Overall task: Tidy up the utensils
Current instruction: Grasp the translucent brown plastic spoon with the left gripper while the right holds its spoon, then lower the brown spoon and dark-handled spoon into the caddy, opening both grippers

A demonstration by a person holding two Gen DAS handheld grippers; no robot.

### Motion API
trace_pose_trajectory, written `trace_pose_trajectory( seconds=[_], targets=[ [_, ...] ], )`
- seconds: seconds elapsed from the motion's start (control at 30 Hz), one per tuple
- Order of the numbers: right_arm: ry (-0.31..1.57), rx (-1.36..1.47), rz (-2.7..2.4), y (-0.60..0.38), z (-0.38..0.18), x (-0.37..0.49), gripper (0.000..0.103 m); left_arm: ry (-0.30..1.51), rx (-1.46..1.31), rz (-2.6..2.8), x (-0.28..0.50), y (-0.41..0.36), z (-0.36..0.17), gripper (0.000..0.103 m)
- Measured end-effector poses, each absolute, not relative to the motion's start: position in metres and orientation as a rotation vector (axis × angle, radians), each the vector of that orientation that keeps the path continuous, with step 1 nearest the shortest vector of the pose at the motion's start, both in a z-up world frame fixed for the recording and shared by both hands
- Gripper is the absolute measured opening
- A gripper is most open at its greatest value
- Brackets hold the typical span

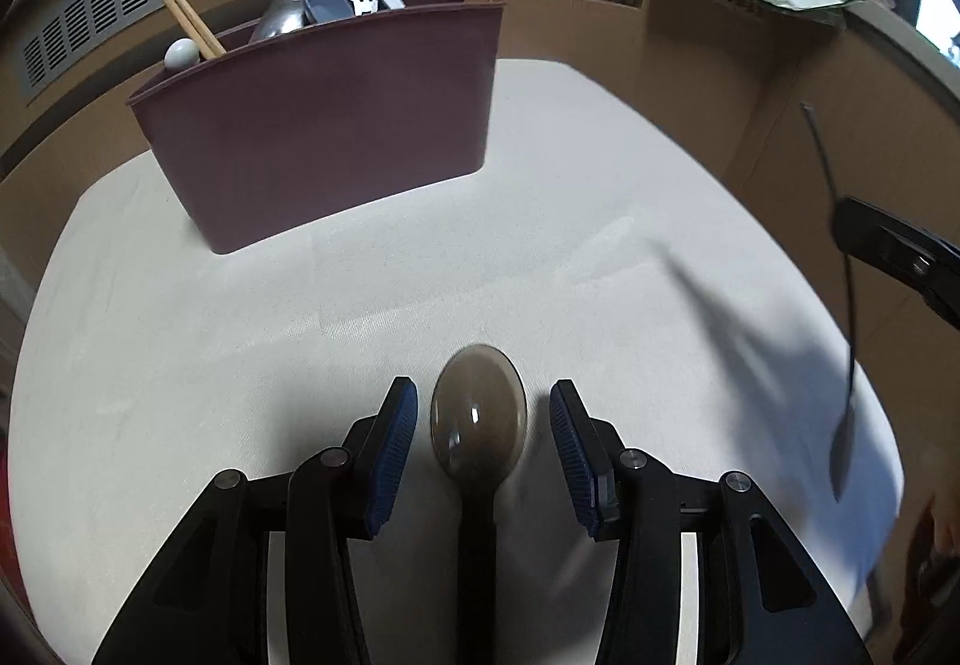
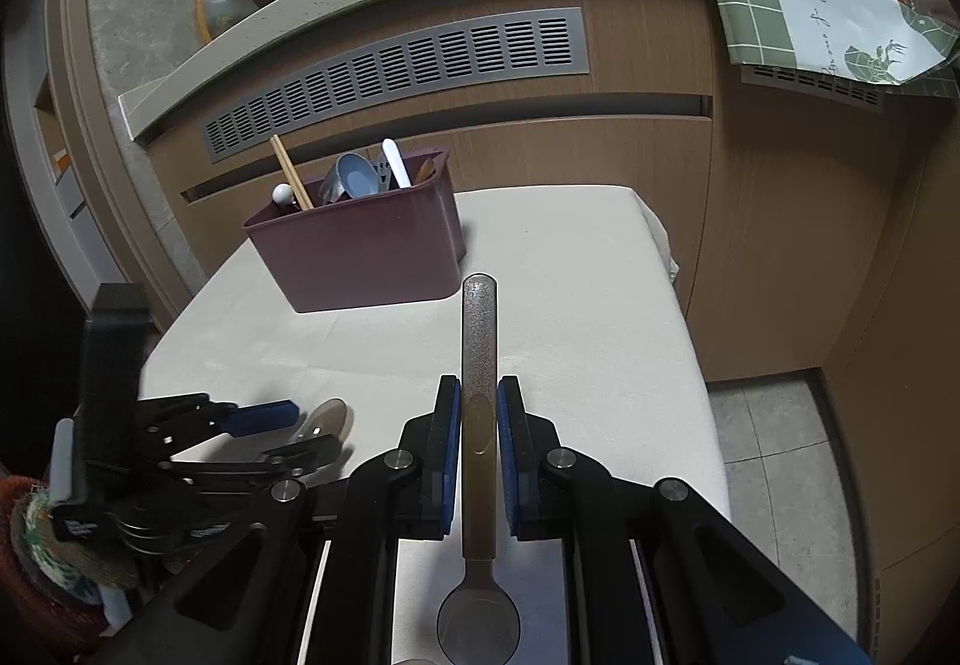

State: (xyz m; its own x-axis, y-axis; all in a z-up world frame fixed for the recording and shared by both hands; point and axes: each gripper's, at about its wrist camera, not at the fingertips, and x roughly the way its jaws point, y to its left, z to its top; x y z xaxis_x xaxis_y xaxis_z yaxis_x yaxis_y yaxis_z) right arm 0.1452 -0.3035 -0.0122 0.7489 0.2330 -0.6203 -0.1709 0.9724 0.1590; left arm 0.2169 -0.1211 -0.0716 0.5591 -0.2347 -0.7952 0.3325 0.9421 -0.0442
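Observation:
A maroon utensil holder [image 1: 318,125] stands at the far side of the white table [image 1: 540,245]; it also shows in the right wrist view [image 2: 366,251]. It holds chopsticks [image 1: 189,20], spoons and other utensils. My left gripper [image 1: 480,425] is open, its blue pads on either side of a brown translucent spoon [image 1: 479,419] lying on the table, bowl forward. My right gripper [image 2: 480,413] is shut on the handle of a metal spoon [image 2: 479,365], held above the table with its handle pointing forward and its bowl toward the camera. That spoon shows at the right edge of the left wrist view [image 1: 843,341].
A wooden cabinet with a grey vent grille [image 2: 396,77] stands behind the table. A green and white cloth [image 2: 810,17] hangs over the counter edge at right. The left gripper [image 2: 264,419] shows at the left of the right wrist view. Tiled floor [image 2: 774,455] lies right of the table.

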Motion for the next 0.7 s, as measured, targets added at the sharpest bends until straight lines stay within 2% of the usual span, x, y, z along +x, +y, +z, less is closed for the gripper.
trace_pose_trajectory(
  seconds=[0.03,0.07,0.4,0.7],
  targets=[
    [0.690,0.097,0.220,-0.305,-0.013,0.145,0.011,0.925,0.113,-0.318,0.219,-0.122,-0.073,0.034],
    [0.691,0.101,0.219,-0.305,-0.014,0.146,0.011,0.928,0.110,-0.307,0.220,-0.121,-0.073,0.033],
    [0.667,0.127,0.210,-0.310,-0.010,0.146,0.011,0.708,-0.011,-0.355,0.179,-0.082,-0.016,0.033],
    [0.662,0.165,0.230,-0.297,0.000,0.158,0.011,0.495,-0.095,-0.328,0.173,-0.039,0.024,0.033]
  ],
)
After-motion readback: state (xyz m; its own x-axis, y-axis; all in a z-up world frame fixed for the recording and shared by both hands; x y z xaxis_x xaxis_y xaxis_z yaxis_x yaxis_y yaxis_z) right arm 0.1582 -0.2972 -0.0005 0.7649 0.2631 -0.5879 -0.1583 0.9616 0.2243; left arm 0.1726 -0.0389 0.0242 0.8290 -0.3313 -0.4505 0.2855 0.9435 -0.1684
